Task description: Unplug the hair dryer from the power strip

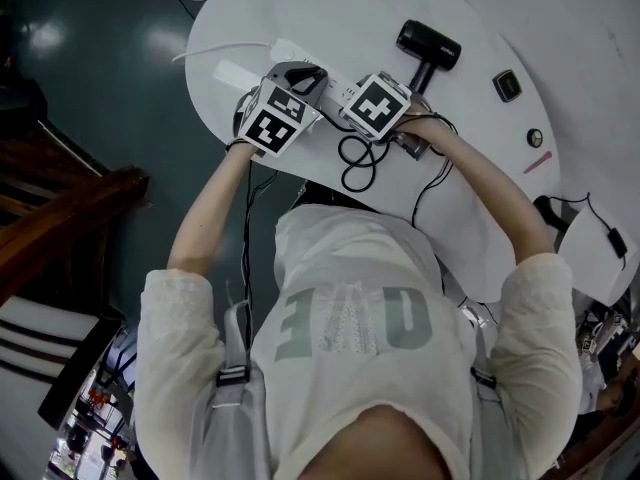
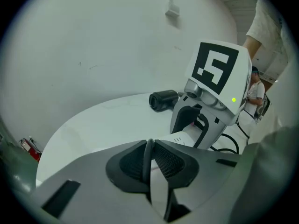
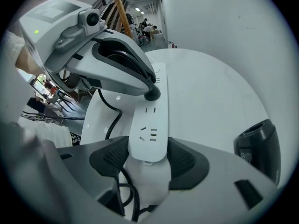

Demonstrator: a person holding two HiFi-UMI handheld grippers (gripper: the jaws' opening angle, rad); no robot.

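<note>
Right gripper view: plug between left tongs, strip between right tongs

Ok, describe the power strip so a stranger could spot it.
On the round white table, find the right gripper. Clamped in it lies the long, flat white plastic power strip; unlike the black hair dryer nearby, it shows socket slots and one black plug.

The person wears a cream long-sleeved top with grey letters across the chest and grey straps with black buckles. The left hand-held gripper and right hand-held gripper are pale grey, with black ribbed pads and black-and-white marker cubes.
</note>
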